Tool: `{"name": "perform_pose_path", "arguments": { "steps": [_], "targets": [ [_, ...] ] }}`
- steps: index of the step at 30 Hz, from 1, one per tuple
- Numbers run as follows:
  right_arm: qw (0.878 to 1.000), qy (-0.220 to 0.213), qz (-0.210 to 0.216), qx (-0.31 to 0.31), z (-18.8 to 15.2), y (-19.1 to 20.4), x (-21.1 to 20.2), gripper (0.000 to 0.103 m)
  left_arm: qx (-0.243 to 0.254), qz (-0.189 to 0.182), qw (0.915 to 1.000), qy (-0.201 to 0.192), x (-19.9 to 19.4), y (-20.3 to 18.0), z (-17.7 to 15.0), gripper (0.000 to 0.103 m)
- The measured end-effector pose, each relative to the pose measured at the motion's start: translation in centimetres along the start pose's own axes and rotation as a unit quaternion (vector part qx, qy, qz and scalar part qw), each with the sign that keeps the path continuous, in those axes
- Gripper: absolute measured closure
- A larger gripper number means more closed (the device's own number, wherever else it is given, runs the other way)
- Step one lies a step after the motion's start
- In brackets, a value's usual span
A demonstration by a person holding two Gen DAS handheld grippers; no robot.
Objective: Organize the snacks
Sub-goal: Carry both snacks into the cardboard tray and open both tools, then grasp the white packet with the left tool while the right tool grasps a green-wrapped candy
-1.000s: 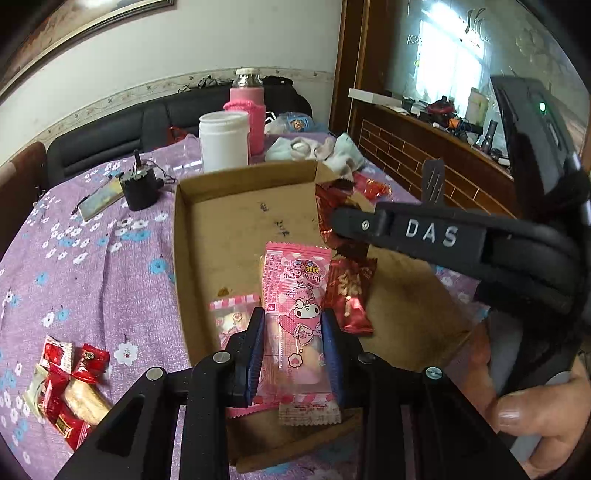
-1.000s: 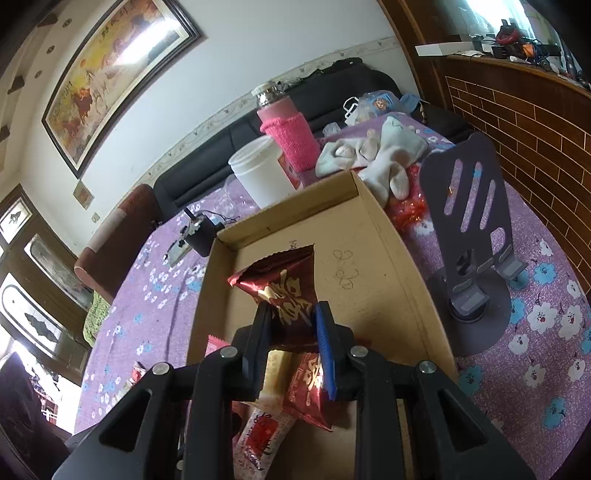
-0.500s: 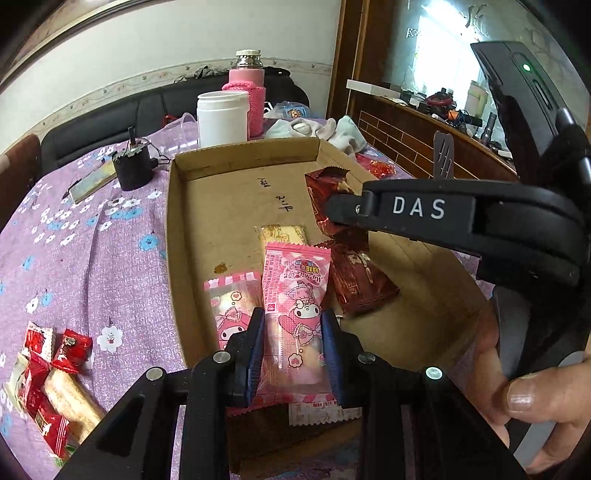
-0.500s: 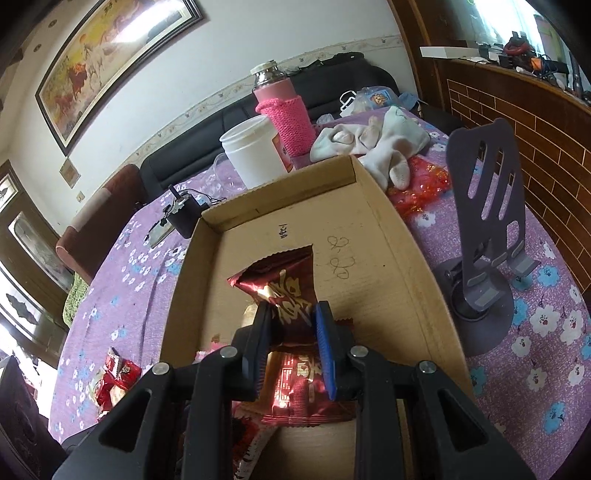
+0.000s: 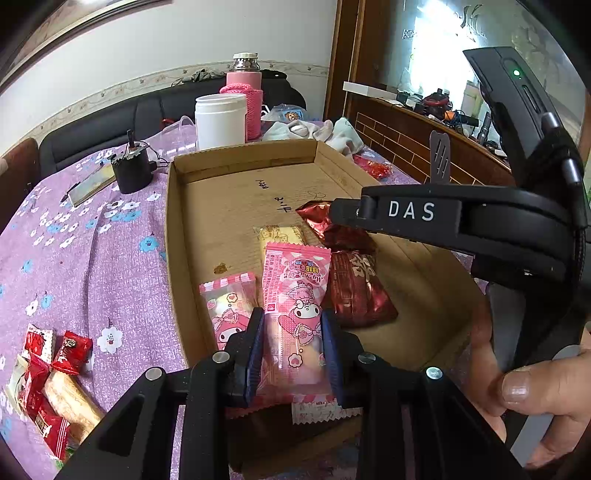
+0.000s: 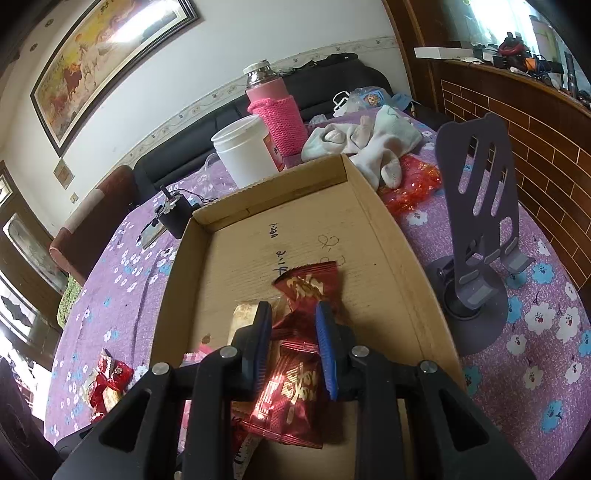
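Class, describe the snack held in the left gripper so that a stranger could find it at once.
Start at the cardboard tray on the purple flowered tablecloth. At its near end, the left gripper clamps a tall pink cartoon-character packet. A shorter pink packet lies left; dark red packets lie right.

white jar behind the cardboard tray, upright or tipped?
Upright. The white jar stands on its base on the purple tablecloth, just beyond the far wall of the cardboard tray, beside the pink bottle.

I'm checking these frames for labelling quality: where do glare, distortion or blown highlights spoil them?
Left wrist view: the window is blown white and the cardboard box bows from fisheye. Right wrist view: glare washes out the framed painting and glints on the red snack packet.
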State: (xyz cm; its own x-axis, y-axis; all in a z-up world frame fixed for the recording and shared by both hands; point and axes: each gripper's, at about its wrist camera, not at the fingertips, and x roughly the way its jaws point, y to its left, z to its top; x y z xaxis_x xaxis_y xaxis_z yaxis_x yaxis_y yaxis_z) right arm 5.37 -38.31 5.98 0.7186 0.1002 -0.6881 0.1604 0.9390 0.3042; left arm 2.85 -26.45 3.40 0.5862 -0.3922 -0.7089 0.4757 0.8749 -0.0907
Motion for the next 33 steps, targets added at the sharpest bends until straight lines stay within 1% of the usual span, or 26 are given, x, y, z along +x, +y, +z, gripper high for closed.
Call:
{"name": "perform_pose_path", "arguments": {
  "steps": [2, 4, 6, 7, 18, 22, 28, 33],
  "targets": [
    [1.000, -0.003, 0.003, 0.003, 0.1, -0.1, -0.2, 0.079, 0.000, -0.001, 1.0000, -0.001, -0.1, 0.0, 0.0, 0.072],
    [1.000, -0.008, 0.005, 0.007, 0.2, -0.2, -0.5, 0.079, 0.001, -0.001, 1.0000, -0.005, -0.3, 0.0, 0.0, 0.066],
    [1.000, -0.011, 0.008, 0.012, 0.3, -0.4, -0.8, 0.079, 0.002, 0.001, 0.9999, -0.012, -0.5, 0.0, 0.0, 0.052],
    [1.000, -0.013, 0.009, 0.014, 0.3, -0.4, -0.9, 0.079, 0.003, 0.001, 0.9999, -0.016, -0.7, -0.1, 0.1, 0.051],
    [0.999, -0.032, 0.018, 0.020, 0.6, -0.5, -2.4, 0.079, 0.004, 0.005, 0.9994, -0.033, -1.9, -0.3, 0.3, 0.051],
    [0.999, -0.039, 0.020, 0.024, 0.7, -0.7, -2.9, 0.079, -0.007, 0.008, 0.9996, -0.028, -3.1, 0.0, 0.9, 0.051],
    [0.999, -0.041, 0.023, 0.021, 0.6, -0.4, -3.1, 0.079, -0.024, 0.001, 0.9996, -0.017, -5.2, 1.2, 1.0, 0.050],
    [0.999, -0.048, 0.020, 0.006, 0.5, 0.2, -3.4, 0.079, -0.021, 0.018, 0.9994, -0.023, -7.6, 3.0, 0.0, 0.050]
  ]
}}
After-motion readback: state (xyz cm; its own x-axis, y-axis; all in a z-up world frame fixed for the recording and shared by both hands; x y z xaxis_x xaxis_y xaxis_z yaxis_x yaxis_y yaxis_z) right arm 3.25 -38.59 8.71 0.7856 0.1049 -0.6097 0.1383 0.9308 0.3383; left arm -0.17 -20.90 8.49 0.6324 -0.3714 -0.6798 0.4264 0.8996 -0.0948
